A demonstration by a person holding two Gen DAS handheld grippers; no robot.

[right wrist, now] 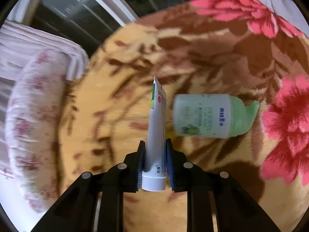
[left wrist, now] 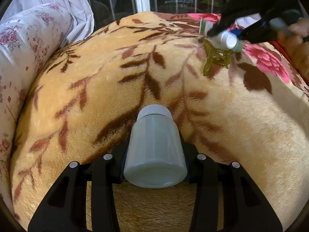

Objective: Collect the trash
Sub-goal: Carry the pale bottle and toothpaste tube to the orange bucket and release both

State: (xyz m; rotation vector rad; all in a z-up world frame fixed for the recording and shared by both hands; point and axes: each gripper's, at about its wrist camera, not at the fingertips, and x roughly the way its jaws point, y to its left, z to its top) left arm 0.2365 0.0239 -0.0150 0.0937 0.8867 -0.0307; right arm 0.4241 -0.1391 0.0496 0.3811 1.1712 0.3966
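Pinching a white squeeze tube (right wrist: pixel 155 135) with unreadable blue print, the right gripper (right wrist: pixel 154 164) hangs over a leaf-patterned fleece blanket (right wrist: pixel 125 106); the left gripper (left wrist: pixel 155 154) clamps a translucent white screw-cap jar (left wrist: pixel 154 145).

Right gripper (right wrist: pixel 155 166) clamped on a white tube over a flowered blanket.

The tube (right wrist: pixel 156 135) stands between the blue pads (right wrist: pixel 171 166), its white cap (right wrist: pixel 154 183) toward the gripper's base and its flat crimped end pointing away, past the fingertips. Just to the right of the tube and beyond the fingertips, a pale green pump bottle (right wrist: pixel 208 115) lies on its side on the tan blanket (right wrist: pixel 119 116), nozzle pointing right toward a pink flower in the pattern. Far off to the left sits a floral pillow (right wrist: pixel 32 119), blurred.
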